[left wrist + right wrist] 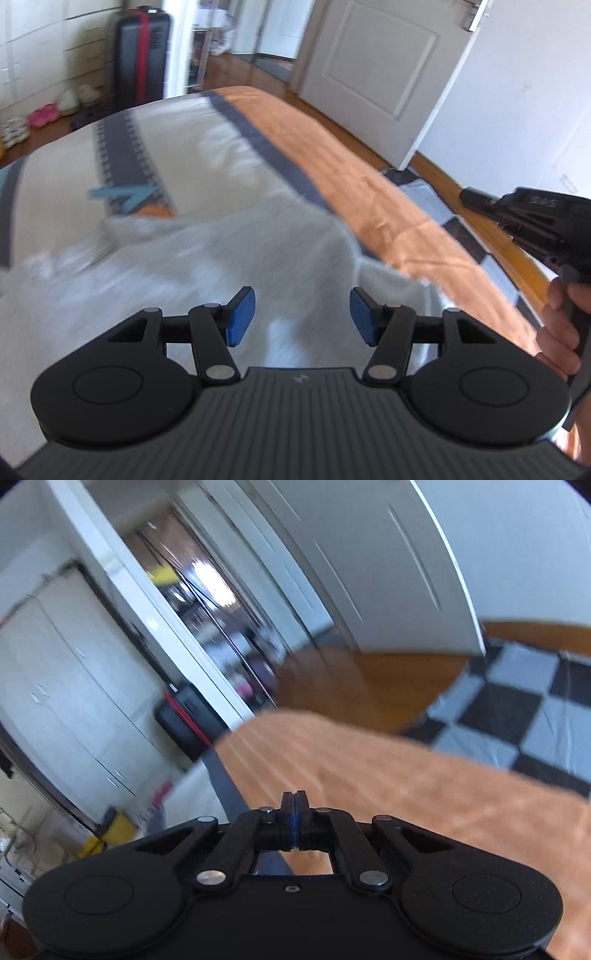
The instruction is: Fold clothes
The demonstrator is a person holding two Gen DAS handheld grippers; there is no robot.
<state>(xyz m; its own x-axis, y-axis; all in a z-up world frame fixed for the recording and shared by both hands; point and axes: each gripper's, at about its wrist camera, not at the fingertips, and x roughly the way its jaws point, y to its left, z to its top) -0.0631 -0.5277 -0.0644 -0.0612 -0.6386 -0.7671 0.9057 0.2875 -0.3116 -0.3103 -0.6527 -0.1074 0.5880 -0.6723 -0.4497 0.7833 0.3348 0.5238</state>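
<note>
Left gripper (pixel 302 314): fingers spread wide, blue pads facing each other, nothing between them.
Right gripper (pixel 294 812): fingers pressed together, nothing seen between them.
Right hand (pixel 563 325): wrapped round the right gripper's handle at the left view's edge.

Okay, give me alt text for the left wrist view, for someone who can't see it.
The left gripper, its blue-padded jaws open and empty, hangs over a light grey garment spread on a bed with a cream, grey and orange cover. At the right edge a hand holds the right gripper. The picture is motion-blurred.
</note>
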